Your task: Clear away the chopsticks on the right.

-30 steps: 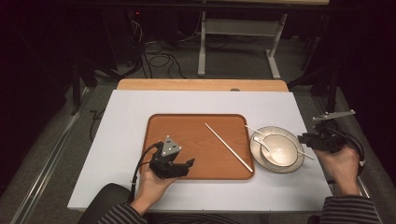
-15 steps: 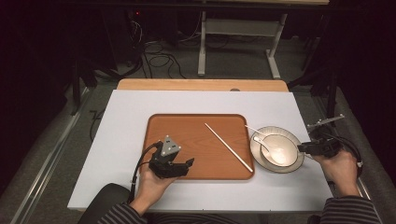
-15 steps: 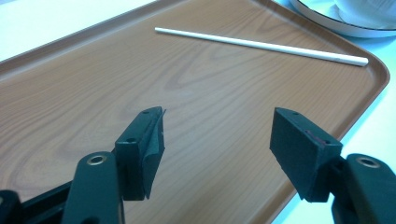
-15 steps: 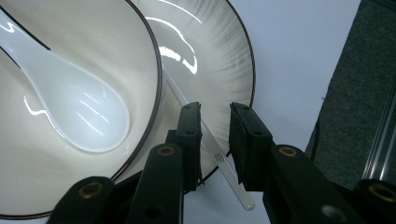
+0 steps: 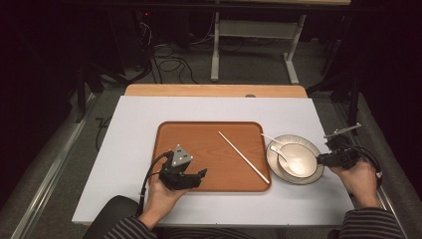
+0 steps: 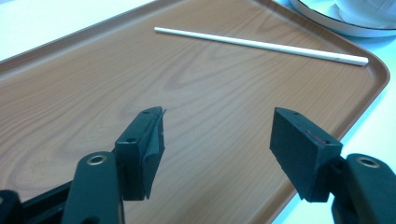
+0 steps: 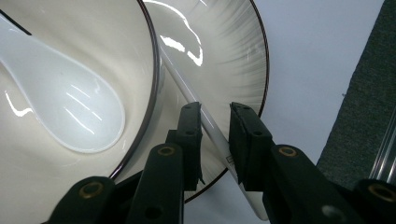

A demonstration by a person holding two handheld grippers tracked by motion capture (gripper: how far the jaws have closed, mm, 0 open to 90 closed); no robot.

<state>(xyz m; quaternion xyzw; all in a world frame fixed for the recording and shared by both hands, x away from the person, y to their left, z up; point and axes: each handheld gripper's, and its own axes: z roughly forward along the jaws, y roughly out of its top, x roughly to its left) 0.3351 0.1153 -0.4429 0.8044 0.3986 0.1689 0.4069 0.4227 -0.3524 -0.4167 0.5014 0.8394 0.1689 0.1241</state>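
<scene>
A brown wooden tray (image 5: pixel 199 144) holds one white chopstick (image 5: pixel 244 157) lying diagonally, which the left gripper view has as a chopstick (image 6: pixel 261 44) far ahead. My left gripper (image 5: pixel 201 174) rests over the tray's near left part, open and empty (image 6: pixel 217 126). Right of the tray a bowl (image 5: pixel 303 152) sits on a plate (image 5: pixel 271 154) with a white spoon (image 5: pixel 286 158) in it. My right gripper (image 5: pixel 321 159) is at the plate's right rim. Its jaws (image 7: pixel 215 121) stand narrowly either side of a second white chopstick (image 7: pixel 184 88) lying on the plate (image 7: pixel 229 51) beside the bowl (image 7: pixel 93 28) and spoon (image 7: pixel 60 102).
A white mat (image 5: pixel 129 149) covers the table, with a wooden strip (image 5: pixel 214 90) at its far edge. The mat's right edge (image 7: pixel 327 93) runs close to the plate, with grey floor beyond. Desk legs and cables stand on the floor behind.
My right gripper has come down and inward to the plate's right rim, over the chopstick there. The left gripper has stayed still.
</scene>
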